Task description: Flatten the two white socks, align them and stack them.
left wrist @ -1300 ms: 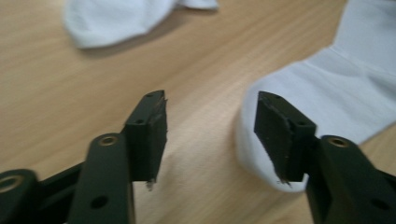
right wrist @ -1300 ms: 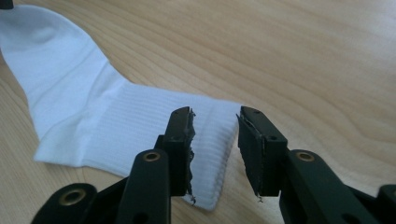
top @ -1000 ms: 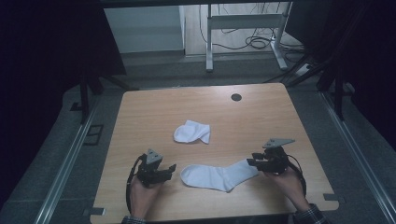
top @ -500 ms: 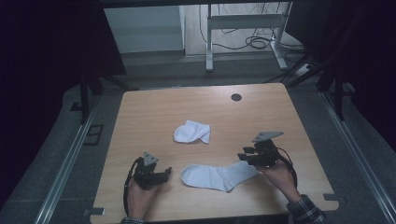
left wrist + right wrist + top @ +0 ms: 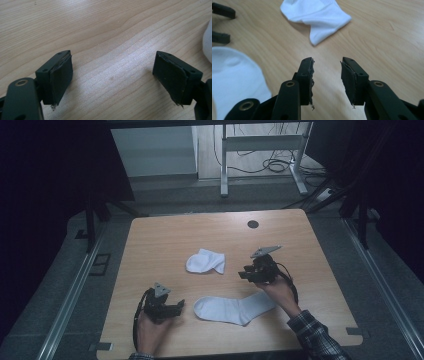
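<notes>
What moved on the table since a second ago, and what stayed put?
The right hand-held gripper left the end of the flat sock, which it was at a second ago, and moved up the table toward the folded sock; its jaws are open with nothing between them. The left hand-held gripper kept its place beside the flat sock's other end, and its jaws have just been opening, empty. Both socks stayed where they were.

1. The right gripper (image 5: 246,273) is off the flat sock (image 5: 232,308) and now sits nearer the folded sock (image 5: 205,261)
2. The left gripper (image 5: 178,305) has been opening its jaws, nothing between them
</notes>
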{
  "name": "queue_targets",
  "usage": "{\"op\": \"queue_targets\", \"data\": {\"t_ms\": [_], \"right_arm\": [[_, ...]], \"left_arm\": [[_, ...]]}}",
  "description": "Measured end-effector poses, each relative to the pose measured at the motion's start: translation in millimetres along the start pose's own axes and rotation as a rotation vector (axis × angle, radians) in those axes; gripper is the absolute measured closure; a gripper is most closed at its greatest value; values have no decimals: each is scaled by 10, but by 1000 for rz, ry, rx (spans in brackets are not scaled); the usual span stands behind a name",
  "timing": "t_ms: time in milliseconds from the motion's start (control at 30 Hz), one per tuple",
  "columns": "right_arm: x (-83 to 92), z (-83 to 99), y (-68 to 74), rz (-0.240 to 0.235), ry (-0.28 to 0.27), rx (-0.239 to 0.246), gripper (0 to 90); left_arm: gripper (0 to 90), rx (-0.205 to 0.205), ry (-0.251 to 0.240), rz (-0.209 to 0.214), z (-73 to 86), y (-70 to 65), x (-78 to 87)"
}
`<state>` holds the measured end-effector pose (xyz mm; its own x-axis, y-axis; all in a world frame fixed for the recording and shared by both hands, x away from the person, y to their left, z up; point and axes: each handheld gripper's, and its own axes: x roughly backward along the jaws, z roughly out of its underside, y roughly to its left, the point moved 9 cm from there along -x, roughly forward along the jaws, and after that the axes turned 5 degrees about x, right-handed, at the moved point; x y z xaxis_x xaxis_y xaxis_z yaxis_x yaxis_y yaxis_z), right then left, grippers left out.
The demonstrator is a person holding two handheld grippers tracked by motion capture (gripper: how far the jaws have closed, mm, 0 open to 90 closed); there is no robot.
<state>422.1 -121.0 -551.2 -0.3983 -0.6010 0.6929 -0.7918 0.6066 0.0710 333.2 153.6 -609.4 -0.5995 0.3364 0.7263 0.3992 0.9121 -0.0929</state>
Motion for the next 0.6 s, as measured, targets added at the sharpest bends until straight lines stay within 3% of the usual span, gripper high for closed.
{"op": "queue_targets", "data": {"t_ms": [600], "right_arm": [[-671,-442,-219,11,22,-35,663]], "left_arm": [[164,0,0,0,0,-1,0]]}}
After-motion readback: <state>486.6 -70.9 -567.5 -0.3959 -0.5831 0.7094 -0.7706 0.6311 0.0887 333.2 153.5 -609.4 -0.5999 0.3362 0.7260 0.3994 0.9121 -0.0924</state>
